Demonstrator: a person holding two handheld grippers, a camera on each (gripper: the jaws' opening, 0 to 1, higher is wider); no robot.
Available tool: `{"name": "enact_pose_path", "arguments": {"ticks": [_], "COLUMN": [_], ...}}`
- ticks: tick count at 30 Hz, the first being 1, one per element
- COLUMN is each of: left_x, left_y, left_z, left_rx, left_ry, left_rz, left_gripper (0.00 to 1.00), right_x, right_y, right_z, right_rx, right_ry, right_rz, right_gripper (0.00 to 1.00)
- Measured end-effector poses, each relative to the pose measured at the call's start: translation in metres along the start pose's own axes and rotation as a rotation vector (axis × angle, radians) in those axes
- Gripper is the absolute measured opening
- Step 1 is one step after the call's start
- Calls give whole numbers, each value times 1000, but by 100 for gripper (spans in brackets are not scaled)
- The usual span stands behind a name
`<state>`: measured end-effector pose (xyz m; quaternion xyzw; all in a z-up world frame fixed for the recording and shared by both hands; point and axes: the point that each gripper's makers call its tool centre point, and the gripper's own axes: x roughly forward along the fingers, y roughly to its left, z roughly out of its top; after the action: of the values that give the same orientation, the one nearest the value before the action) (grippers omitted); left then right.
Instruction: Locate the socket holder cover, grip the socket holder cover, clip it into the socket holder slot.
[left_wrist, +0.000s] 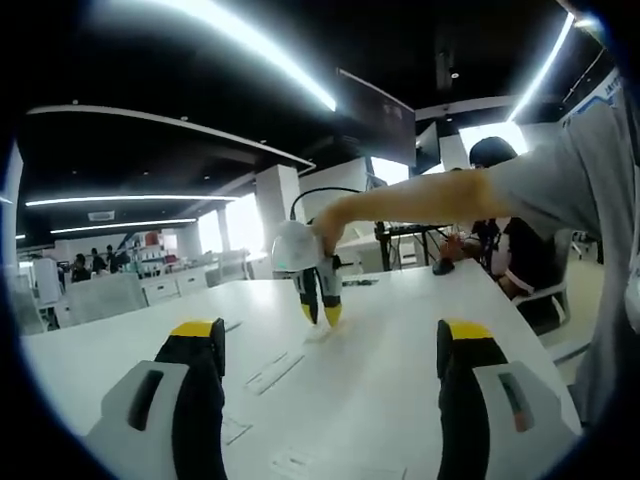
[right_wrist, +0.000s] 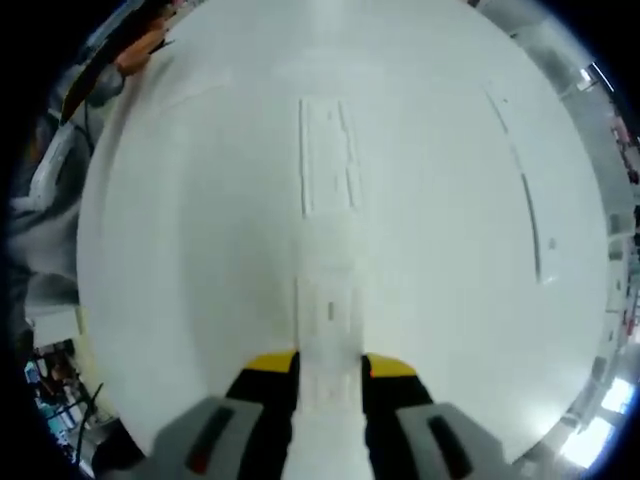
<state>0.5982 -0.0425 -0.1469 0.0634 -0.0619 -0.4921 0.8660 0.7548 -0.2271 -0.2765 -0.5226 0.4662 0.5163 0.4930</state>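
Socket holder cover (right_wrist: 328, 345) between the right hand-held gripper (right_wrist: 330, 375) jaws.

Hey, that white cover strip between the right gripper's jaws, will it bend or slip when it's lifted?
The cover strip looks like thin, flat moulded plastic, so probably light and fairly stiff, perhaps flexing slightly. Its smooth surface may slip in the right gripper. It lies flat on the table, so rolling seems unlikely.

In the right gripper view, the socket holder cover (right_wrist: 328, 330) lies flat on the table (right_wrist: 180, 250), its near end between the jaws of the right gripper (right_wrist: 328, 375), and the socket holder slot (right_wrist: 328, 155) lies in line just beyond its far end. In the left gripper view, the right gripper (left_wrist: 320, 312) points down onto the table (left_wrist: 400, 330), ahead of the left gripper (left_wrist: 335, 345).
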Motion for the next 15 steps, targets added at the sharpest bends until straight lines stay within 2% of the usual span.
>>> {"name": "enact_pose_path", "arguments": {"ticks": [15], "left_x": [2], "left_y": [2], "left_z": [-5], "left_rx": [2], "left_ry": [14], "left_rz": [9], "left_gripper": [86], "right_x": [4], "right_y": [-12], "right_z": [-5], "right_rx": [6], "right_ry": [10], "right_rz": [6], "right_gripper": [26]}}
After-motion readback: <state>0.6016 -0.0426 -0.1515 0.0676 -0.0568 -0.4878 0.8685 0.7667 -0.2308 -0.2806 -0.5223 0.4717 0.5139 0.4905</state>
